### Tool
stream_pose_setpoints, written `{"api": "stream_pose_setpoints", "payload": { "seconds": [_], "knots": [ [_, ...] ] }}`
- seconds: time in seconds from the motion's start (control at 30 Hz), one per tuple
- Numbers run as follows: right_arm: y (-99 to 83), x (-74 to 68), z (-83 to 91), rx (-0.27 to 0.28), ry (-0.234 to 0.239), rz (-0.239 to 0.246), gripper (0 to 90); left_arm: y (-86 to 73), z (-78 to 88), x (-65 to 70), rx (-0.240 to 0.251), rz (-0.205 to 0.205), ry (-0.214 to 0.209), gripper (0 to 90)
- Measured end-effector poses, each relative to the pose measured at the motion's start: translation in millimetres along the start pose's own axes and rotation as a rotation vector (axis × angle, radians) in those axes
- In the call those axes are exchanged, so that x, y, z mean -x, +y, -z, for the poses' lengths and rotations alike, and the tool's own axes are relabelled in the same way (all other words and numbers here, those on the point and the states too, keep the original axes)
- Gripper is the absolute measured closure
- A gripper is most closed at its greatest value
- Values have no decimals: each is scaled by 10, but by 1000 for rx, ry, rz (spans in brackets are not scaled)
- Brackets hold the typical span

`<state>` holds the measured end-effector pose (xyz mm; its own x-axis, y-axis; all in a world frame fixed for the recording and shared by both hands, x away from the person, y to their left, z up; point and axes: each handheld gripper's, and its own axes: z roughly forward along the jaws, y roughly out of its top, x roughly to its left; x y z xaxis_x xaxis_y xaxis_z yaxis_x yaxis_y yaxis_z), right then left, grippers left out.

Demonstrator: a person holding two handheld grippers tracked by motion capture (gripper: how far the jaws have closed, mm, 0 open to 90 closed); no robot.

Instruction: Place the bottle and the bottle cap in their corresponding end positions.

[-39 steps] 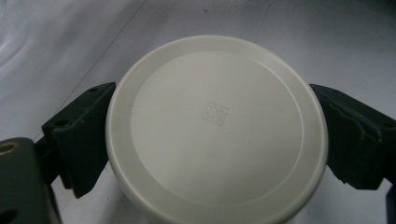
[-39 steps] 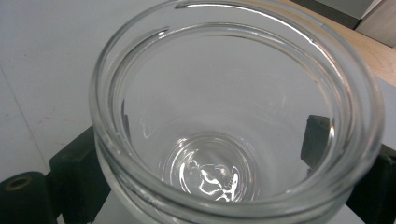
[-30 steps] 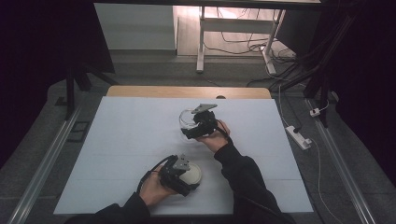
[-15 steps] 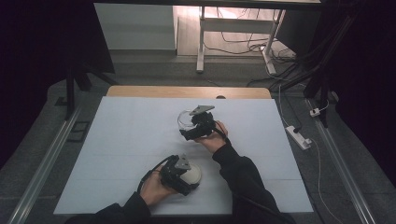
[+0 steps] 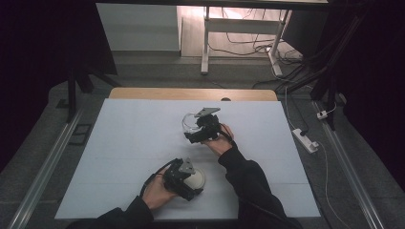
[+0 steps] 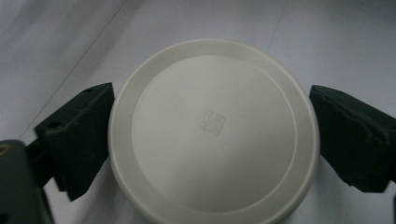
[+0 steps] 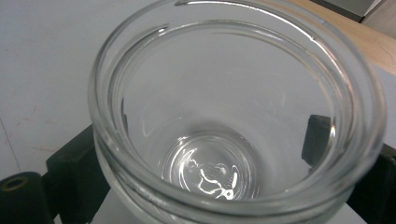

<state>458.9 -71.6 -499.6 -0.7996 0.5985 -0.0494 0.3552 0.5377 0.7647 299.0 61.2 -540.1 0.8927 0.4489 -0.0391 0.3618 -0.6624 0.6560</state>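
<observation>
High view puts the left gripper (image 5: 187, 177) at 6 o'clock on the counter (image 5: 133, 143), its jaws pinching a cream lid (image 6: 212, 130) lying flat. Toward 12 o'clock, the right gripper (image 5: 198, 130) has its jaws clamped around an upright, empty glass jar (image 7: 233, 116).

My table (image 5: 124, 143) wears a pale blue-white cover, a wooden edge (image 5: 191, 93) showing at its far side; grey floor (image 5: 43, 157) surrounds it; a white power strip (image 5: 304, 140) lies right; beyond, white desk legs (image 5: 205, 43) and tangled cables (image 5: 248, 43) catch warm light.

A cream-white lid (image 6: 212, 133) with a faint embossed square mark and a clear, colourless glass jar (image 7: 233, 116) sit on a pale blue-grey worktop (image 5: 133, 138) edged in light wood.
</observation>
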Motion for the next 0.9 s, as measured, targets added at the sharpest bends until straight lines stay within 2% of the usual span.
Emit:
{"api": "stream_pose_setpoints", "payload": {
  "seconds": [0.13,0.33,0.9],
  "knots": [
    [-2,-3,14,-1,0,10,19,6,11,2,2,-4,-1,23],
    [1,7,39,-6,23,-1,3,9,42,-5,9,1,4,9],
    [-98,-1,194,-31,55,-28,0,-41,292,-66,47,53,-12,0]
  ]
}}
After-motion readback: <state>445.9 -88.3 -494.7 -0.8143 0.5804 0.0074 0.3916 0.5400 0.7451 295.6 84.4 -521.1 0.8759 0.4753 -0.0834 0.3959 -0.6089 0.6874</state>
